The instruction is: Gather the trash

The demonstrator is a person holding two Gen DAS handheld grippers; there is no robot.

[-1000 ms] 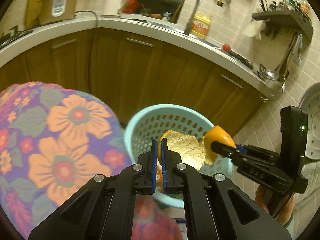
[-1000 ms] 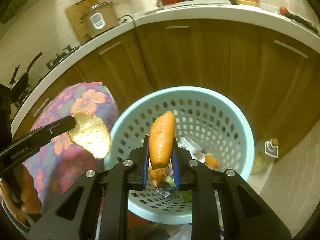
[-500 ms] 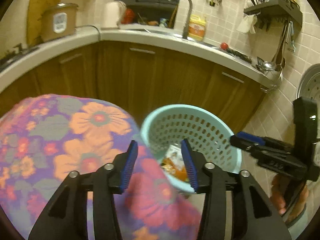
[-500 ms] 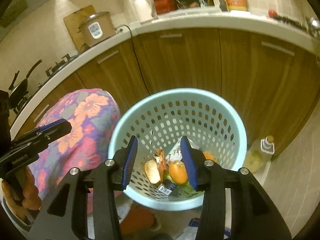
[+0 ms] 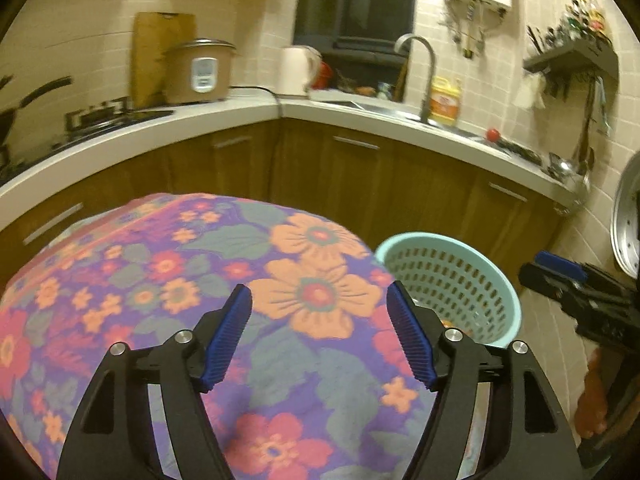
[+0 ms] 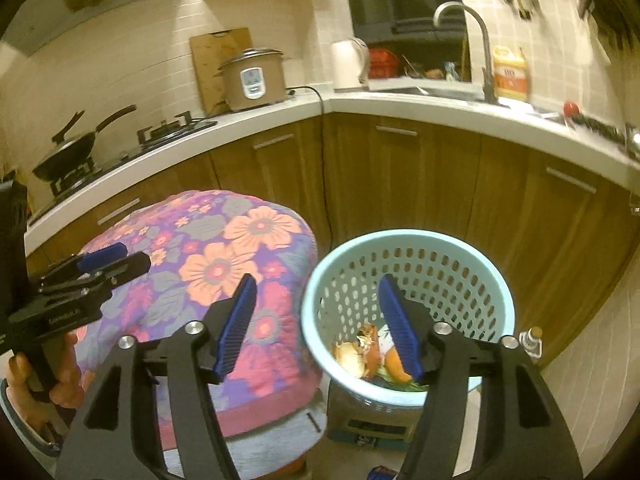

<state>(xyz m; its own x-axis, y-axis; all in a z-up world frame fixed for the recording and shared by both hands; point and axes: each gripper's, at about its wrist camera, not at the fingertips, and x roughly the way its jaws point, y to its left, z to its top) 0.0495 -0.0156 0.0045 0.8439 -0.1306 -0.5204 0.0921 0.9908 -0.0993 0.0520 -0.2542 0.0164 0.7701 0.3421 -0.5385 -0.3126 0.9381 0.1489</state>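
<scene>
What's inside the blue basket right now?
The basket holds orange peel pieces, a pale peel and some greens. The right gripper's finger covers part of the pile.

Peels (image 6: 362, 354) in basket (image 6: 408, 240), beside cloth (image 6: 224, 264)

A pale turquoise perforated basket (image 6: 408, 248) stands beside a purple cloth (image 6: 224, 264) patterned with orange and pink flowers.

Warm yellowish indoor light, kinda dim overall. Heavy fisheye warp, so the countertop (image 5: 360, 114) bends into an arc and the corners go black. Right edge of the right wrist view is smeared with motion blur, while the floral cloth (image 5: 240, 280) looks slightly soft
</scene>
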